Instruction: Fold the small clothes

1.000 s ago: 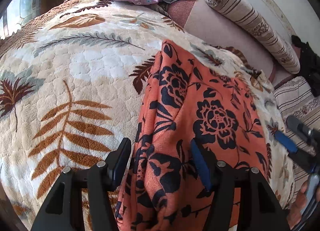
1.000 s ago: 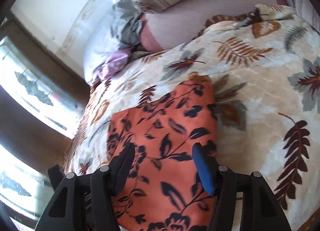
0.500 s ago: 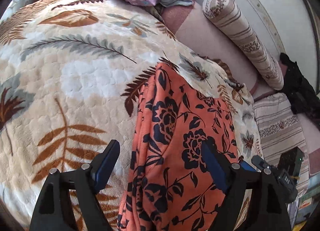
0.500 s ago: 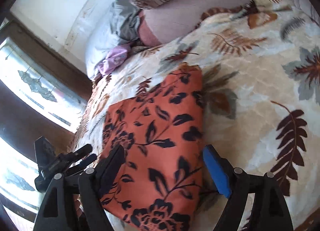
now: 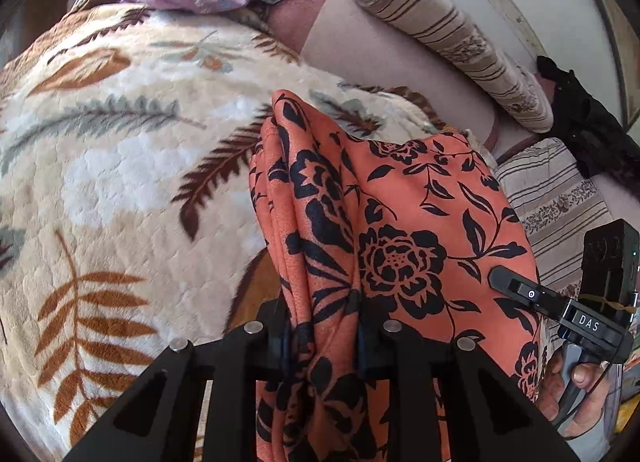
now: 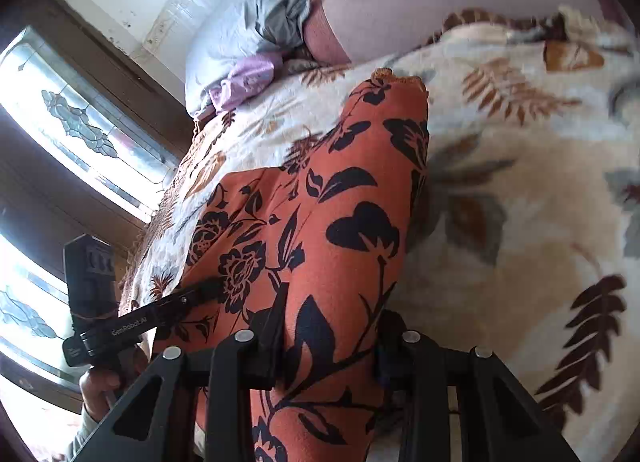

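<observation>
We note both grippers, left (image 5: pixel 322 336) & right (image 6: pixel 328 342), just closed, each pinching the orange black-flowered cloth garment (image 5: pixel 400 222) over the cream leaf-print fleece blanket (image 5: pixel 120 182).

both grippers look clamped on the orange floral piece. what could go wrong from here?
1. The left gripper, jaws just closed, pinches a bunched ridge of the orange black-flowered garment, so layers may slip or crease unevenly.
2. The right gripper, also just closed, holds a different edge; uneven lifting could skew the fold.
3. The far end still lies on the plush leaf-print blanket and may drag on it.
</observation>
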`<state>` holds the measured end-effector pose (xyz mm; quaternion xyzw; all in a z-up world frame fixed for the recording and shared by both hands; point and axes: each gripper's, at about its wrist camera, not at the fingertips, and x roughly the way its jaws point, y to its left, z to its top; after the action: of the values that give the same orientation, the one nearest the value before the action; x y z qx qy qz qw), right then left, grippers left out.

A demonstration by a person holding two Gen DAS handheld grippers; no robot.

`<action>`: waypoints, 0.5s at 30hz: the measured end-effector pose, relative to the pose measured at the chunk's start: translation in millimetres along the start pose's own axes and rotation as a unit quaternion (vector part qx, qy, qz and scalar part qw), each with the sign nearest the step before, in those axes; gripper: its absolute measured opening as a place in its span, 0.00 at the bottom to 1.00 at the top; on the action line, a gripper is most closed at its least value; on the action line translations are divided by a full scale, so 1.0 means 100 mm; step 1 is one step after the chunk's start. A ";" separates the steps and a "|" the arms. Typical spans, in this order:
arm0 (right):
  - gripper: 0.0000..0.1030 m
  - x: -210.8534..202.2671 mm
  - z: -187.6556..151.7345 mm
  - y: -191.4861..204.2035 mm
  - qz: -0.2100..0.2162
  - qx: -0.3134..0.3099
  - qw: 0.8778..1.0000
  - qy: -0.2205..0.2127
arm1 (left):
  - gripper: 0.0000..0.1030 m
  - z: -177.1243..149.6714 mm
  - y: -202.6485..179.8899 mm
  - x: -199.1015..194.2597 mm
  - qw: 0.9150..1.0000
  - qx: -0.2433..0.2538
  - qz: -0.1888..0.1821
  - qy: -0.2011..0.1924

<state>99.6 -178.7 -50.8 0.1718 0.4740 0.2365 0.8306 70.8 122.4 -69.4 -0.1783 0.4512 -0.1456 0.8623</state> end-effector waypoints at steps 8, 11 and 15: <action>0.50 0.21 -0.10 -0.35 -0.030 0.097 0.995 -0.012 | 0.35 0.09 -0.50 0.70 0.995 0.002 0.053 0.080; 0.52 0.27 -0.22 -0.84 -0.077 0.156 0.985 0.014 | 0.49 -0.11 -0.49 0.71 0.991 0.026 0.103 0.080; 0.54 -0.06 -0.32 -0.84 -0.069 0.141 0.986 -0.048 | 0.56 -0.23 -0.68 0.26 0.984 0.079 0.158 0.024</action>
<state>88.7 -250.2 -105.1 0.2656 0.4729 0.1007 0.8341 60.0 47.5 -70.2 -0.0322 0.4817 -0.0467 0.8745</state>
